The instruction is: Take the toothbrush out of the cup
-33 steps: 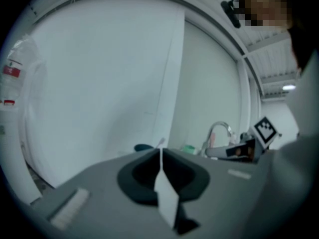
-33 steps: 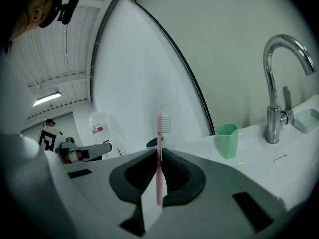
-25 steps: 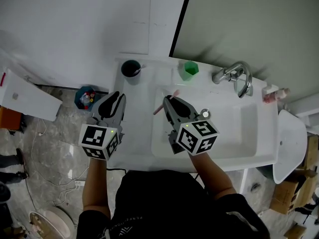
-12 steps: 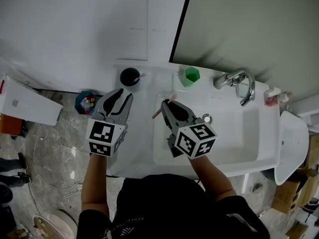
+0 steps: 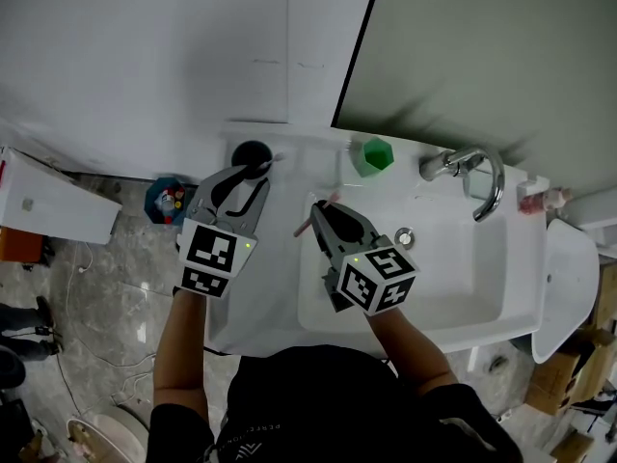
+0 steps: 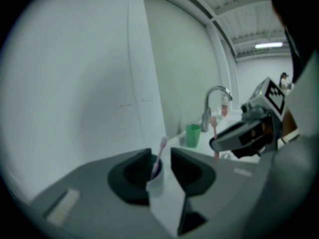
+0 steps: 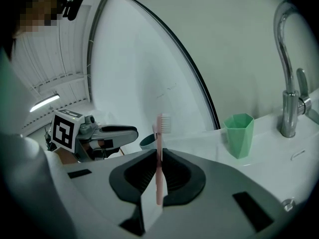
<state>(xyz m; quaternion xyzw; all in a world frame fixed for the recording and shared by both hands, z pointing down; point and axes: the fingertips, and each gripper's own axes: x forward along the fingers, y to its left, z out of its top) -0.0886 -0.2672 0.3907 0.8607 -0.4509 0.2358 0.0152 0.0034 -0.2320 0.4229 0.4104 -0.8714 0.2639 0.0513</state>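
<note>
- Lining up my left gripper (image 5: 245, 179) on the dark cup (image 5: 253, 151) at the back corner of the sink (image 5: 453, 258) — its jaws have just been opening and stand spread, pinching nothing, with the cup just ahead of them.
- The pale toothbrush (image 6: 160, 156) leans in that cup; I'd pinch its stem above the rim, then draw it out along its tilt.
- My right gripper (image 5: 326, 210) pinches a pink toothbrush (image 7: 160, 133) — I'd keep it well apart.

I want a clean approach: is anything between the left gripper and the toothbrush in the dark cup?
Nothing visible. The left gripper, its jaws just opened wide, faces the dark cup directly; the toothbrush shows in the gap, untouched. The right gripper, clamping a pink toothbrush, is off to the side.
</note>
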